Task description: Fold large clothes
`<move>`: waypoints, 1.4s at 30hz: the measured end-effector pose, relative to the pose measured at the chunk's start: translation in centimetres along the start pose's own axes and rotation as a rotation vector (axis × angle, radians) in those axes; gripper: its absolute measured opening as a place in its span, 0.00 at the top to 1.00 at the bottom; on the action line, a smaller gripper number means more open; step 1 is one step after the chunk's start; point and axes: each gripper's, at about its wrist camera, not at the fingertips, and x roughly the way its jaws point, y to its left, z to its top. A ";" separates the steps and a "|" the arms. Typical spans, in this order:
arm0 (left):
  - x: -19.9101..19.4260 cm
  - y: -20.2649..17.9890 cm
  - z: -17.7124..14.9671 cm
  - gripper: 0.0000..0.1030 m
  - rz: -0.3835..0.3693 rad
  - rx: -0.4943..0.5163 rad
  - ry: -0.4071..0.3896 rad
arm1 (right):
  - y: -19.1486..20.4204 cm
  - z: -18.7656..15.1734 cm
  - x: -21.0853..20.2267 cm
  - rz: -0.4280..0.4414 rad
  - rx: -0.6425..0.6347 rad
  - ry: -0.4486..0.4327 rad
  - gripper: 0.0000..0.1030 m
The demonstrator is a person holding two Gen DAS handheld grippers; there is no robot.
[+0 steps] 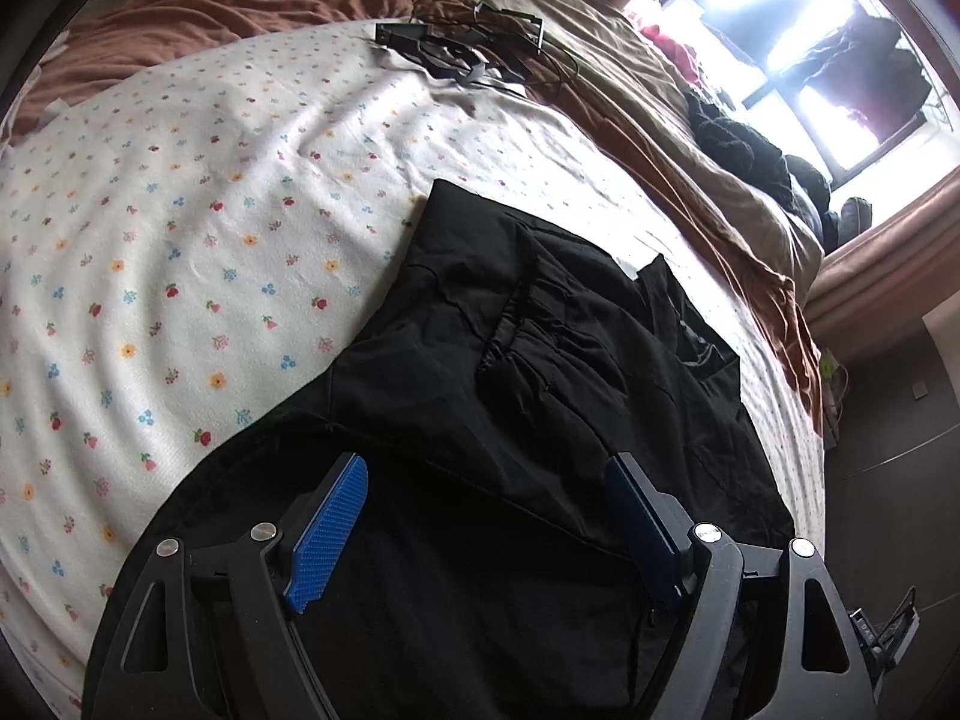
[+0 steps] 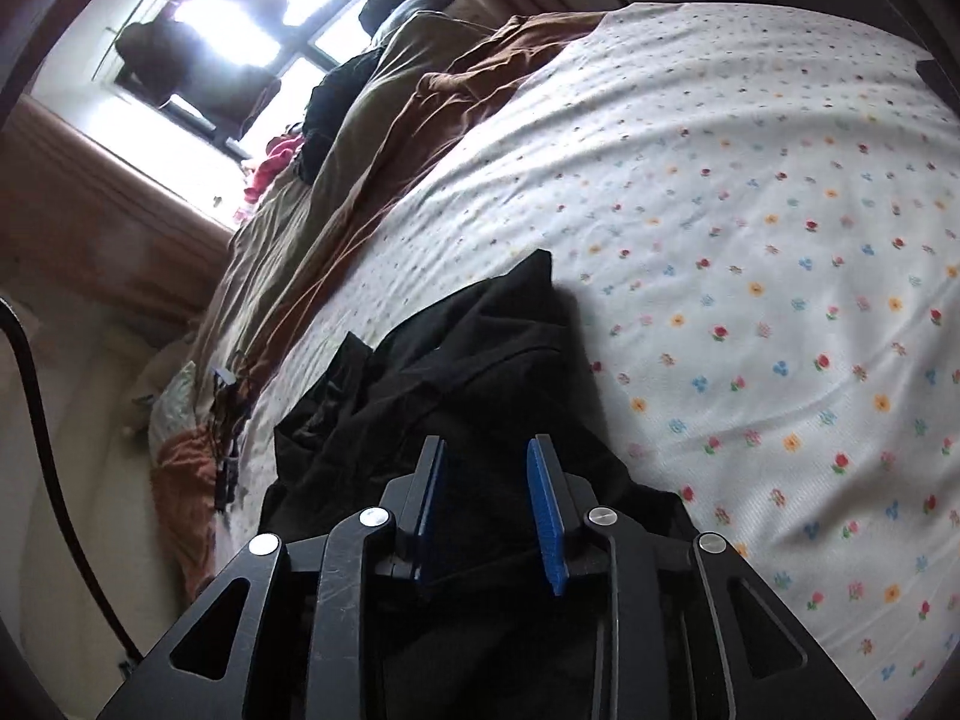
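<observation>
Left tongs [image 1: 489, 474]: blue pads wide apart, nothing gripped, poised over black garment [image 1: 540, 360]. Garment lies crumpled directly under and ahead of tips, gathered waistband [image 1: 510, 312] just beyond. Floral sheet [image 1: 180, 228] spreads to left and ahead; black cables [image 1: 474, 48] far ahead on it; brown blanket [image 1: 690, 192] to right, window [image 1: 810, 48] beyond.

Right tongs [image 2: 487, 468]: pads narrowly apart, no cloth visibly pinched. Garment [image 2: 456, 372] bunched beneath and just ahead of tips. Sheet [image 2: 750, 240] to right; blanket [image 2: 384, 168] ahead-left.
</observation>
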 end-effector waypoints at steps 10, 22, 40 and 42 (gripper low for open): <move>3.1 -1.9 1.8 0.20 0.006 0.062 -0.098 | 1.6 0.2 5.7 -0.033 -0.146 0.081 0.72; 6.7 -2.7 0.2 0.60 0.060 0.150 -0.074 | -1.7 -0.6 5.1 -0.140 -0.071 0.118 1.00; 2.6 -1.1 -0.5 0.92 0.017 0.063 -0.074 | 0.4 1.0 3.0 -0.086 -0.120 0.028 0.97; 3.4 -0.9 -0.5 0.92 0.031 0.053 -0.056 | 0.0 1.0 4.3 -0.130 -0.121 0.038 0.97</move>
